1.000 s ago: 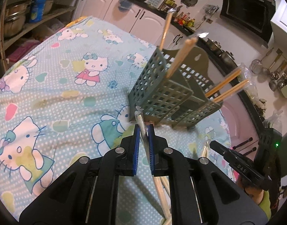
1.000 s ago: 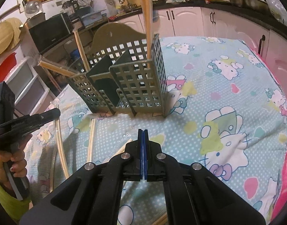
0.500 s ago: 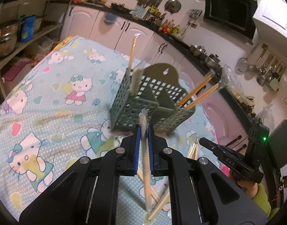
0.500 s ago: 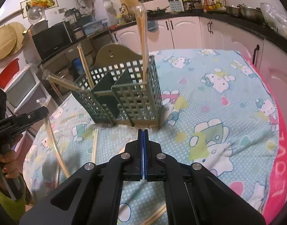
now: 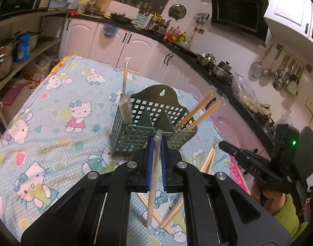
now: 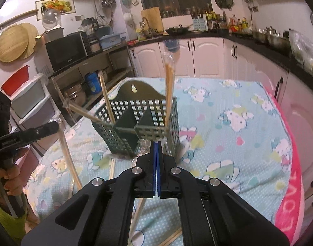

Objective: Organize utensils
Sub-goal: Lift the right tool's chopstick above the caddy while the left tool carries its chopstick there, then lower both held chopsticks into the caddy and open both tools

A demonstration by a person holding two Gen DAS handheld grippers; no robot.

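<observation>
Left gripper (image 5: 155, 149): jaws nearly closed on one wrapped pair of chopsticks (image 5: 153, 176), clamped near its upper end; the pair hangs steeply, its lower end above the loose chopsticks (image 5: 168, 217) on the table. Seen from the right wrist camera, this gripper (image 6: 54, 127) sits at the left edge, held by a hand (image 6: 10, 177), with the wrapped pair (image 6: 67, 153) slanting down from it.

Right gripper (image 6: 156, 145): blue pads pressed flat together with nothing visible between them. A crumpled bit of clear wrapper (image 6: 144, 145) lies just beyond the tips; whether it touches them cannot be told. In the left wrist view the same gripper (image 5: 226, 145) appears at right, held by a hand (image 5: 265, 192) above a green sleeve (image 5: 287, 211).

Holder (image 5: 150, 123): green plastic lattice basket with three compartments and a tall arched back plate, standing upright on the table just beyond both grippers. Wrapped chopsticks (image 5: 124, 94) stand in its left compartment; two bare-looking pairs (image 5: 199, 110) lean outward from the right one. The middle compartment's contents are not visible.

Surface: table covered by a pale blue cartoon-cat cloth (image 5: 54, 123) with a pink border (image 6: 289, 205).

Room: kitchen with white cabinets (image 6: 207, 57) under a dark counter, a black range hood (image 5: 238, 14), ladles hanging on the wall (image 5: 279, 73), a microwave (image 6: 66, 49) on open shelving, and pots (image 5: 0, 59).
</observation>
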